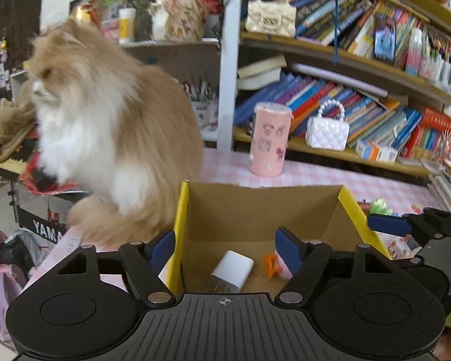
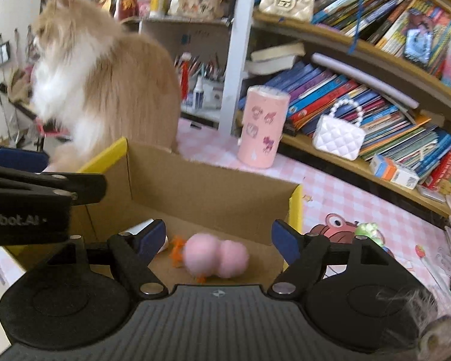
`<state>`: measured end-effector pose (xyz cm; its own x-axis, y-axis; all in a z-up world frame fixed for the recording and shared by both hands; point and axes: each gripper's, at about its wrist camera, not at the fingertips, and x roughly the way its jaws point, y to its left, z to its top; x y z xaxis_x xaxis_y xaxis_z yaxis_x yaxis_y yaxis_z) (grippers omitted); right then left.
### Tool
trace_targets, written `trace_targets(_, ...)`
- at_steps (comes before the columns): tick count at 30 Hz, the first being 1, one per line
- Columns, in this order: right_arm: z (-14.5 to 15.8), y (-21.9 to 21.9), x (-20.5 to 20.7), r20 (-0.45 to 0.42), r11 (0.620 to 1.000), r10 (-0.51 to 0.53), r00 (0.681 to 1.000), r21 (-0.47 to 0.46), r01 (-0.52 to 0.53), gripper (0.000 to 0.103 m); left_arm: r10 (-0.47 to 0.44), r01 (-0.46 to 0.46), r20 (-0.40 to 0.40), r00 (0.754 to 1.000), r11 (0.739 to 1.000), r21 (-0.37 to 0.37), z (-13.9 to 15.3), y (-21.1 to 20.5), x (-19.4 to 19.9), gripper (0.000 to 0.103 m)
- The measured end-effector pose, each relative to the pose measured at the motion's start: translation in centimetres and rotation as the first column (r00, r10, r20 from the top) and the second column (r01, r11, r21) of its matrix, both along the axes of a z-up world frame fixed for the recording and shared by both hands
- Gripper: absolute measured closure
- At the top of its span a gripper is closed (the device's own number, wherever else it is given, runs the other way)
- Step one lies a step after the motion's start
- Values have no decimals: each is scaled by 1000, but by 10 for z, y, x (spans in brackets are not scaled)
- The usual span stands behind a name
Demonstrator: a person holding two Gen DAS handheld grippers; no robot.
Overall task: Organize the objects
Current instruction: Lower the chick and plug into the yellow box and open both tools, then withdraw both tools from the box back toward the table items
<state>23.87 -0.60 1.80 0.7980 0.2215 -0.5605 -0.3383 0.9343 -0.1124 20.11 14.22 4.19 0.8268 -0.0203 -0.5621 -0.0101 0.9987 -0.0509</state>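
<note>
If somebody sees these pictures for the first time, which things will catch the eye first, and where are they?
A big fluffy orange and white cat sits on the pink checked tablecloth, just left of an open cardboard box. Inside the box lie a white charger and a pink toy. Behind the box stands a pink cup in front of crowded bookshelves.

Black plastic tongs (image 1: 225, 248) with blue rubber pads (image 1: 287, 251), silver round rivets, a ribbed base, a small white crosshair mark, and "Robot.AI" lettering.
</note>
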Motion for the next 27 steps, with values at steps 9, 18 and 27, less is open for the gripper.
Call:
trace_targets(9,20,-6,-54,68,997,-76,995,21,75,26,38,-38,45,998,999,-5,10,16,-46,15)
trace_targets(18,7,-1,-110,16,985,-171,985,40,170,27,66,-66,-17,998,998,-6,-8,31,-96,10)
trace_targets(27,-9,4,-157,-51,977,-210,976,31,212,28,43,-43,-73,996,999,3,-22,28,-136,10)
